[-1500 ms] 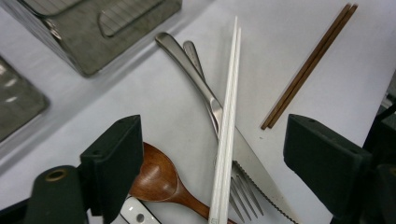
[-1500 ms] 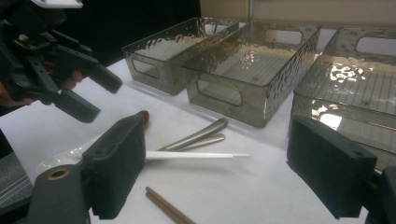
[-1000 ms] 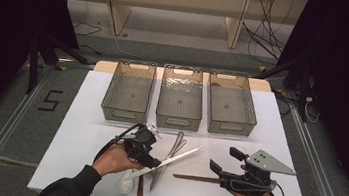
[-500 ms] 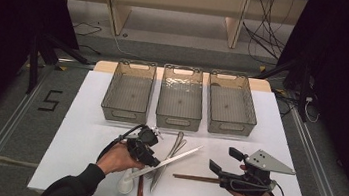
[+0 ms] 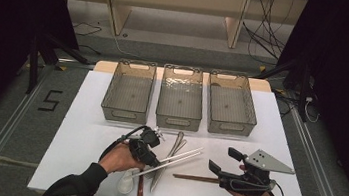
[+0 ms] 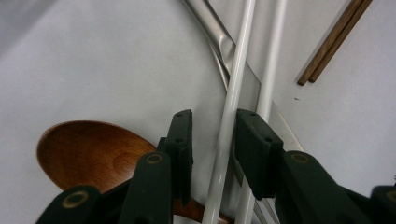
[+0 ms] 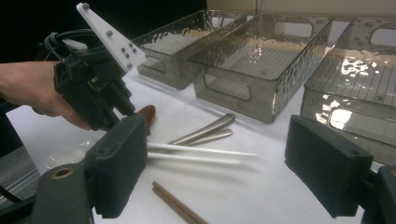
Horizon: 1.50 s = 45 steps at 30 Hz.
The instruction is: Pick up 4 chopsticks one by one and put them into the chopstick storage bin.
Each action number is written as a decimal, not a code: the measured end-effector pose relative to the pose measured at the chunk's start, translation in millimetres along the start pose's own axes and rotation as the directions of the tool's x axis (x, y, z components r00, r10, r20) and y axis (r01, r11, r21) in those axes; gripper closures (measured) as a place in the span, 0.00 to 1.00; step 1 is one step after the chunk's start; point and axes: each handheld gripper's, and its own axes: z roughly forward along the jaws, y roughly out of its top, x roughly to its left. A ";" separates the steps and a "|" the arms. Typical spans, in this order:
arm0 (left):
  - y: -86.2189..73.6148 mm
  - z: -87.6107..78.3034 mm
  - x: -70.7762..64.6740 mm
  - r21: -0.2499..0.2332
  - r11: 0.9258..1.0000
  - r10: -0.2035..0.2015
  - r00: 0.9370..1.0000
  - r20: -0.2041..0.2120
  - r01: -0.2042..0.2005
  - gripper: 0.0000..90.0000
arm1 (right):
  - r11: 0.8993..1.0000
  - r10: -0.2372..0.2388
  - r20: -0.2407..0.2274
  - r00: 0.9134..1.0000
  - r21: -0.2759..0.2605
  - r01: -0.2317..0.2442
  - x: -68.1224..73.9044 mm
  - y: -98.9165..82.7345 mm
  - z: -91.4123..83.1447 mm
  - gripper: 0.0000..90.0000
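my left gripper (image 6: 212,140) has just been closing; its jaws straddle one white chopstick (image 6: 233,93), pads not yet pressing. that pair lies at the table's near middle, over the metal utensils (image 5: 175,146). i'd squeeze square and lift straight up. my right gripper (image 7: 224,172) waits wide open at 4 o'clock, by the brown chopsticks (image 5: 193,177). three bins (image 5: 180,99) stand at 12 o'clock, bare tabletop (image 5: 82,132) before them.
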 end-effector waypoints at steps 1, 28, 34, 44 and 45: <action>-0.2 1.0 -0.3 0.006 1.000 0.001 1.000 0.002 -0.001 0.75 | 1.000 0.001 0.000 1.000 0.000 -0.001 0.0 0.0 0.0 0.24; -0.4 -4.3 1.2 -0.056 0.996 0.075 0.997 -0.012 -0.076 0.93 | 1.000 0.000 -0.005 1.000 0.002 0.000 -0.4 0.2 0.1 0.25; 0.8 -14.7 1.5 -0.110 0.991 0.068 0.997 -0.030 -0.071 0.93 | 1.000 0.000 -0.006 1.000 -0.001 0.000 -0.9 0.2 -0.3 0.25; 0.1 -31.6 4.9 -0.185 0.981 0.050 0.998 -0.037 -0.056 0.93 | 1.000 0.002 -0.001 1.000 -0.007 -0.002 -1.2 0.4 -1.0 0.25; 0.2 -33.2 4.6 -0.190 0.980 0.045 0.998 -0.037 -0.051 0.93 | 1.000 0.002 -0.001 1.000 -0.007 -0.002 -1.3 0.4 -1.0 0.25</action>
